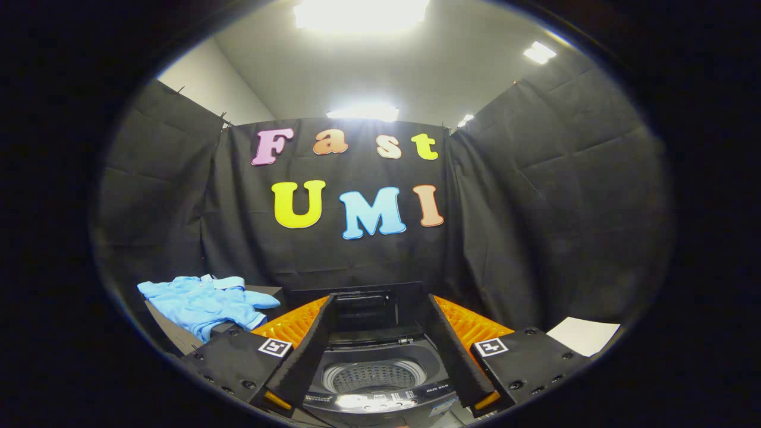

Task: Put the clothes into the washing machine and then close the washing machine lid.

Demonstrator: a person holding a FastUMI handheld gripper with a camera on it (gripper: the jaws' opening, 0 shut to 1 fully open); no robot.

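Observation:
A small top-loading washing machine [376,389] stands just ahead of and below my fingers, lid raised at the back, its perforated drum [373,375] bare inside. My gripper [377,356] hangs above it, open, with nothing between the two black foam-lined fingers [306,351]. A light blue shirt [205,300] lies crumpled on a dark surface beyond and to the left of my left finger, apart from the machine.
The upright lid [362,303] rises behind the drum opening. An orange ribbed surface [297,324] shows on either side of the machine. A white sheet [584,334] lies beyond my right finger. Black cloth walls close the booth.

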